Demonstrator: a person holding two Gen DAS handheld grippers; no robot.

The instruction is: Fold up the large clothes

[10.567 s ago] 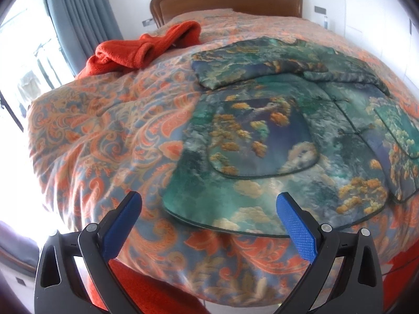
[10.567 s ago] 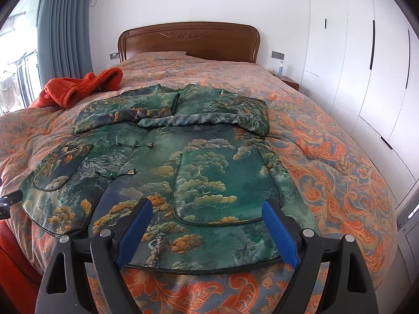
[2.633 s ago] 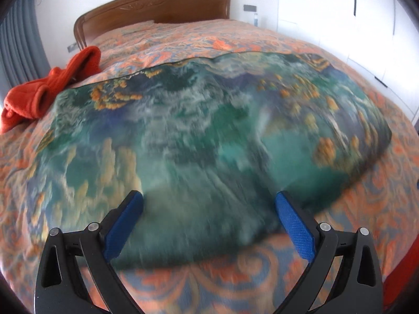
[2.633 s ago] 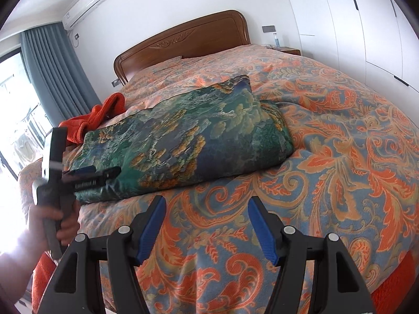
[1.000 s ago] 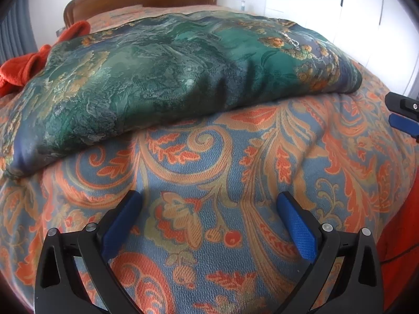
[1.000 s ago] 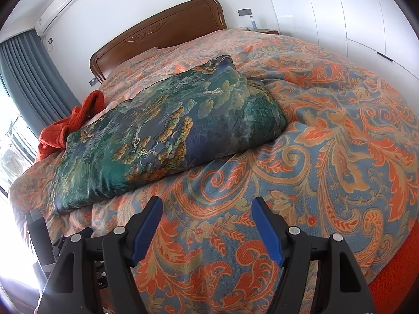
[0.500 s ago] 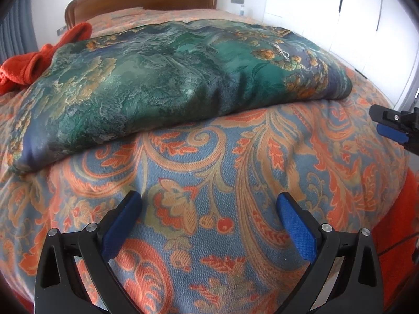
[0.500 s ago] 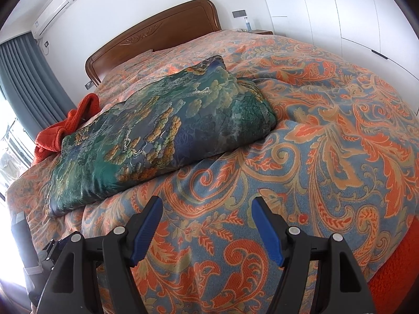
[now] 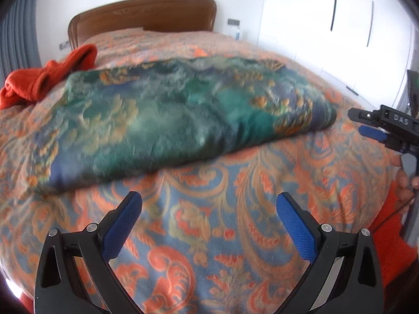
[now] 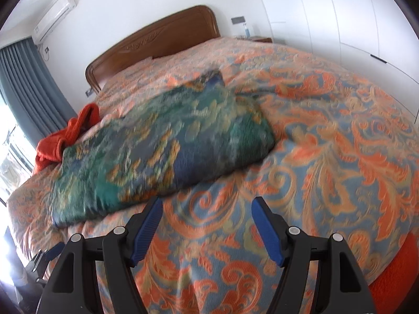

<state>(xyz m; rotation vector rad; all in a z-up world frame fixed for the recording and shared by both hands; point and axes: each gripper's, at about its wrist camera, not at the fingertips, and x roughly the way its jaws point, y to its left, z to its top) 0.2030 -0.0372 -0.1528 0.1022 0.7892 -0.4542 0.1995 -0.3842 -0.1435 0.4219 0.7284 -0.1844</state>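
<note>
The left gripper (image 9: 209,206) has its two blue fingers (image 9: 123,222) spread very wide. Nothing is between them. They touch nothing and hang above the bedspread (image 9: 214,235), which has big orange swirls on blue.

The right gripper (image 10: 207,214) is wide open too, but not quite as wide as the left one. Its blue fingers (image 10: 265,231) hold nothing. They also hang over the bedspread (image 10: 327,157), close to the near edge of the bed.

The green jacket (image 9: 183,120) lies folded into one thick, flat bundle on top of the bedspread. It has trees and clouds on it in green, blue and gold. It sits in the middle of the bed, a bit toward the left side. In the right wrist view the green jacket (image 10: 162,157) is up and to the left of the fingers, and the tip of the left finger is just beside its near edge. I cannot tell if they touch. Both views are a little blurry.

An orange cloth (image 9: 44,78) is bunched up at the far left of the bed, right beside the jacket's far corner. A brown wooden headboard (image 9: 146,15) stands at the far end of the bed. White cupboard doors (image 10: 353,13) are on the right wall.

In the left wrist view, the right gripper (image 9: 377,128) shows at the right edge, off to the side of the jacket.
</note>
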